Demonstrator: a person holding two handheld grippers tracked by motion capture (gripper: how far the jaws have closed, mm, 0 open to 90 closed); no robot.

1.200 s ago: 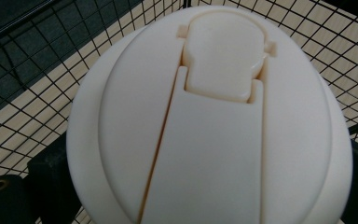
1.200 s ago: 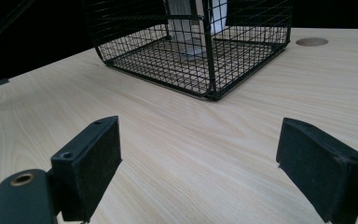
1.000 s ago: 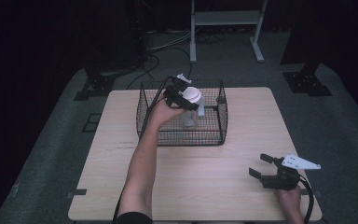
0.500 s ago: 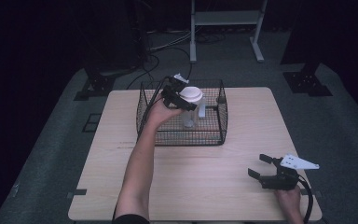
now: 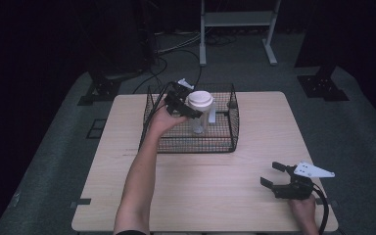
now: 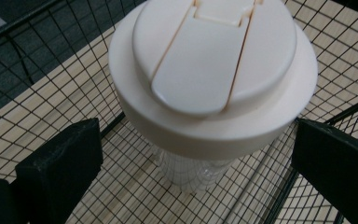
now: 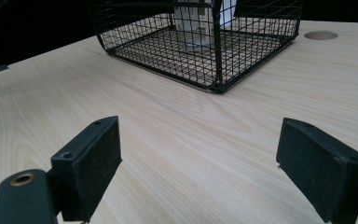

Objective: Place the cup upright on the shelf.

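A clear bottle with a wide cream flip lid (image 5: 199, 110) (image 6: 214, 70) stands upright inside a black wire basket (image 5: 225, 142) at the middle back of the wooden table (image 5: 200, 196). My left gripper (image 5: 186, 105) (image 6: 196, 172) reaches into the basket from the left, open, one jaw on each side of the lid with small gaps. My right gripper (image 5: 271, 175) (image 7: 198, 158) rests open near the table's front right corner, with nothing between its jaws. It faces the basket (image 7: 205, 46), with the bottle's clear body (image 7: 196, 23) behind the wire.
A round cable hole (image 7: 320, 35) lies in the tabletop beyond the basket. Bare wood stretches between the basket and my right gripper. Dark stands and cables (image 5: 176, 46) sit on the floor behind the table, along with a white frame (image 5: 235, 19).
The left gripper has drawn back a little from the bottle, which stays upright in the basket. The right gripper has not moved.
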